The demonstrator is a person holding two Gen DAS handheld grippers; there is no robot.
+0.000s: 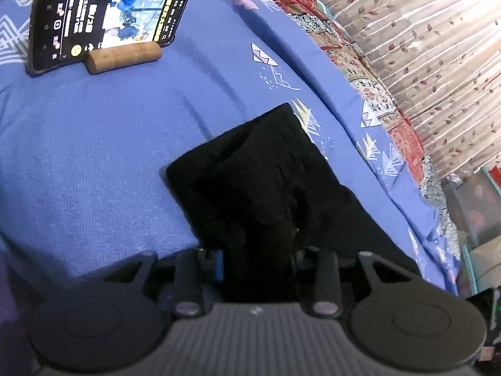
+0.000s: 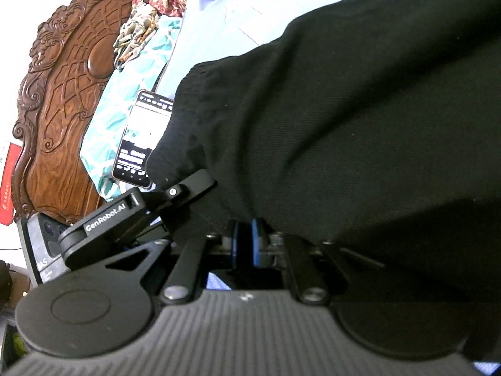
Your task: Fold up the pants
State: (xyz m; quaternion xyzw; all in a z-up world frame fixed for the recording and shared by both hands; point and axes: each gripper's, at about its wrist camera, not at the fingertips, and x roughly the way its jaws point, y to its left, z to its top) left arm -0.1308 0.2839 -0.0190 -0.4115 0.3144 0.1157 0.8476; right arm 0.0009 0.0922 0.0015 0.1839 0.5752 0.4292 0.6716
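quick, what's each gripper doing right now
left gripper: jaws closed on the black pants.
right gripper: jaws shut, pinching the pants' edge.

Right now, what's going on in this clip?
A person is folding black pants on a blue bedsheet, a hand-held gripper in each hand. The left hand-held gripper has fabric bunched between its pads. The right hand-held gripper is pinched shut on a pants edge. A phone sits propped further up the bed.

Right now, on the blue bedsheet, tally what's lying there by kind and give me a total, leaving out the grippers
Black pants: 1
Phone: 1
Cork holder propping the phone: 1
Total: 3
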